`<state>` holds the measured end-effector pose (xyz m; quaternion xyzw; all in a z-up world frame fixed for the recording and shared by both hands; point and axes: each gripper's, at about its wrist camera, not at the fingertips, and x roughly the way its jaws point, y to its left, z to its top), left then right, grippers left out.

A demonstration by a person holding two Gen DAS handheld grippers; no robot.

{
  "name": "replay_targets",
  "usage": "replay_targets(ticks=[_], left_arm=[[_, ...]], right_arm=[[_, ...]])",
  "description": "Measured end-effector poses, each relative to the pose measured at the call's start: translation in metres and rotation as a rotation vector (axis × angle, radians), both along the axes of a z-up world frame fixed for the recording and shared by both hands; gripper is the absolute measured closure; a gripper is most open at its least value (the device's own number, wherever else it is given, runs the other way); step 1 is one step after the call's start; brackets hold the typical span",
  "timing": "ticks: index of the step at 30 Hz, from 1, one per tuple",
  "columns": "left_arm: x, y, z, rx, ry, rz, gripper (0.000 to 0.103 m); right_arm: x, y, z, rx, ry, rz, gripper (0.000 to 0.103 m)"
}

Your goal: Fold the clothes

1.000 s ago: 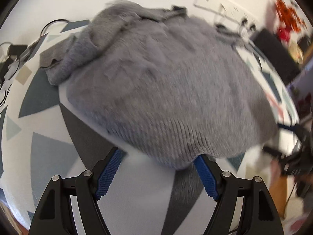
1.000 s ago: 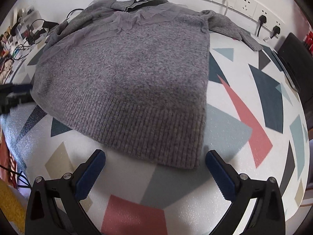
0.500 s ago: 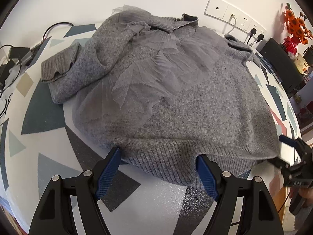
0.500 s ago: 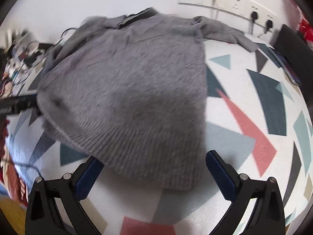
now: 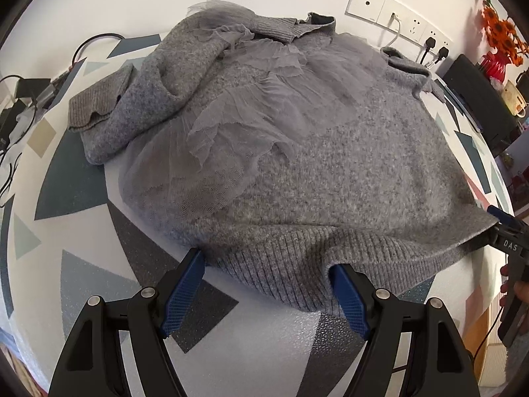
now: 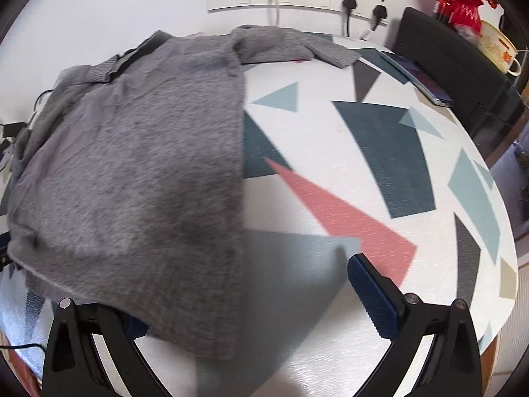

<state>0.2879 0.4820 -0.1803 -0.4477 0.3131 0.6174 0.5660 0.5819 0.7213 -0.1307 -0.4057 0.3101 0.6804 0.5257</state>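
Observation:
A grey knitted sweater [image 5: 330, 152] with a sheer tulle ruffle [image 5: 238, 125] lies spread on the patterned table [image 5: 76, 178]. My left gripper [image 5: 267, 284] is open, its blue fingers either side of the ribbed hem at the sweater's near left part. My right gripper [image 6: 244, 284] is open at the sweater's lower right corner; the hem [image 6: 185, 314] drapes over its left finger and hides it. The right gripper also shows at the far right of the left wrist view [image 5: 506, 238], at the hem corner.
Wall sockets with plugged cables [image 6: 347, 3] run along the wall behind the table. A black chair back [image 6: 456, 63], a red vase with orange flowers [image 5: 499, 49] and a mug [image 6: 499, 49] stand to the right. Cables [image 5: 20, 99] lie at the table's left edge.
Both grippers have closed in on the hem. The right gripper has shifted right and forward, so the sweater's corner now lies over its left finger. The sweater itself lies as before.

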Motion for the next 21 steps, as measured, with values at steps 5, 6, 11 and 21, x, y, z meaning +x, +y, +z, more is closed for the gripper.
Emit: replay_targets(ticks=[5,6,11,21], left_arm=[[-0.004,-0.002,-0.002,-0.002,-0.02,0.038,0.027],[-0.002,-0.002,-0.003,-0.004,-0.017,0.033,0.027],[0.006,-0.004,-0.003,0.007,0.002,0.03,0.027],[-0.014,-0.007,0.005,0.047,-0.028,0.126,0.027]], right_arm=[[-0.013,-0.009,0.002,0.06,-0.152,0.012,0.0],[-0.017,-0.011,0.003,0.081,-0.188,0.016,0.0],[-0.018,-0.009,0.008,0.098,-0.212,-0.041,0.001],[0.002,0.0,0.033,0.137,-0.127,-0.076,0.01]])
